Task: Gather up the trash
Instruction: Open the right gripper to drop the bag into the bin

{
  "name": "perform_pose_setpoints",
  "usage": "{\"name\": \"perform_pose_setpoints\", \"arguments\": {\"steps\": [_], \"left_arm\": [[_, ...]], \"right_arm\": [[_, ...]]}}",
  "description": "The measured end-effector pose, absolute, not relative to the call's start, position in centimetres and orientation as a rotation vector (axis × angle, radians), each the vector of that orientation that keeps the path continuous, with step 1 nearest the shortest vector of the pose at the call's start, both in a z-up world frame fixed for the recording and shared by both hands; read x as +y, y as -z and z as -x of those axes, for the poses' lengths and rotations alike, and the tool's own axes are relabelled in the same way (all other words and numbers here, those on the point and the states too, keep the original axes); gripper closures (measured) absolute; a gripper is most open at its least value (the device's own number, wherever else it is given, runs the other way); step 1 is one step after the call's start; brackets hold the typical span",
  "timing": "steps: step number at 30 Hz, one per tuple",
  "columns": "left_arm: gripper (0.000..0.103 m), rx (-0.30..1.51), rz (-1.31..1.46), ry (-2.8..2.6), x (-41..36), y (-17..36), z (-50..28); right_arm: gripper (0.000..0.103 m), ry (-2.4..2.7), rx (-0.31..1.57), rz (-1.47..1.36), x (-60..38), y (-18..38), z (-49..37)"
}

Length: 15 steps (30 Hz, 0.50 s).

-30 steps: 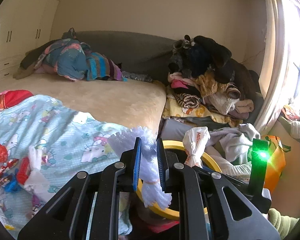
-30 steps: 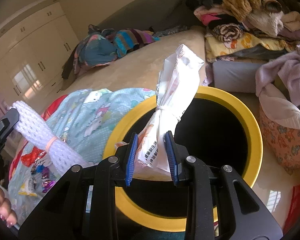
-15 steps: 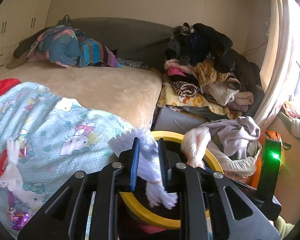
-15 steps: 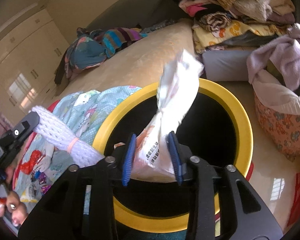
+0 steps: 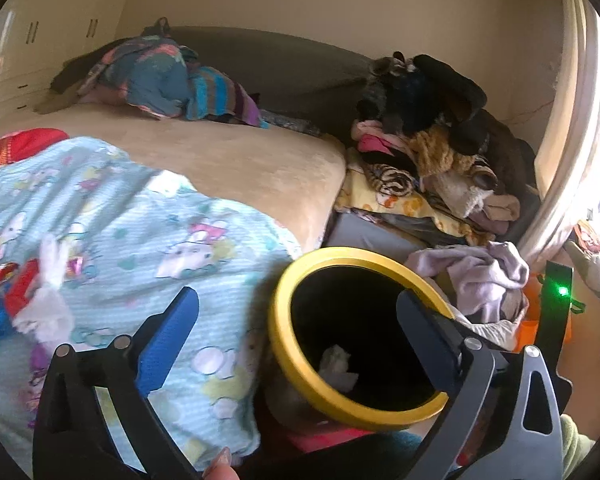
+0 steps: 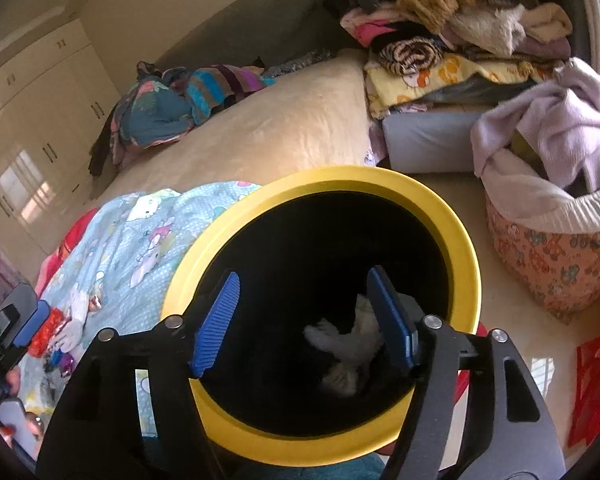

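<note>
Now, left to right:

Remaining trash [image 5: 40,300]: red and white wrappers and crumpled bits lie on the blue cartoon blanket [image 5: 148,216], at the far left of the left wrist view; blurred, so the pieces cannot be told apart.

Left gripper [image 5: 296,316]: jaws wide apart, nothing between them; it hovers over the blanket's edge and the near rim of the bin.

Bin [image 6: 456,216]: yellow-rimmed, black inside, standing on the floor just beside the bed; white crumpled trash [image 6: 352,344] lies at its bottom.

Right gripper [image 6: 304,312]: jaws apart and empty, poised directly above the bin's mouth.

Key relation: the leftover trash lies to the left of both grippers, up on the bed, and the left gripper is plainly the nearer one. The white strip among the wrappers seems to run roughly away from the camera, though blur makes this uncertain.

Judgement: both loads look dropped; the next move likely calls for the left gripper to swing left toward the wrappers.

Risk: pinching blanket along with the trash.
</note>
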State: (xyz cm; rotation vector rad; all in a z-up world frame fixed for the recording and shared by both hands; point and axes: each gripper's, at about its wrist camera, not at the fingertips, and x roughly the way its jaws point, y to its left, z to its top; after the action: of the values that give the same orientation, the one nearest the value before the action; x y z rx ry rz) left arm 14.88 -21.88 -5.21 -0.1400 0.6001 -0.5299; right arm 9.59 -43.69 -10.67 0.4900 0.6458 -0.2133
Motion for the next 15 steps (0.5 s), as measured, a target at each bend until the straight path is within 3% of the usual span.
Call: {"name": "perform_pose_setpoints", "arguments": {"steps": [7,10,15], "left_arm": [[0.006,0.558,0.12,0.476,-19.4,4.2,-13.7],[0.006,0.546,0.129,0.449,-18.2,3.8,-13.2],[0.006,0.511,0.134,0.405,-16.3,3.0,-12.8]], "right_arm": [[0.041,0.167,0.609,-0.435,-41.5,9.6,-9.4],[0.031,0.143,0.593,-0.411,-40.3,9.0,-9.4],[0.031,0.084,0.563,-0.354,-37.9,8.0,-9.1]]}}
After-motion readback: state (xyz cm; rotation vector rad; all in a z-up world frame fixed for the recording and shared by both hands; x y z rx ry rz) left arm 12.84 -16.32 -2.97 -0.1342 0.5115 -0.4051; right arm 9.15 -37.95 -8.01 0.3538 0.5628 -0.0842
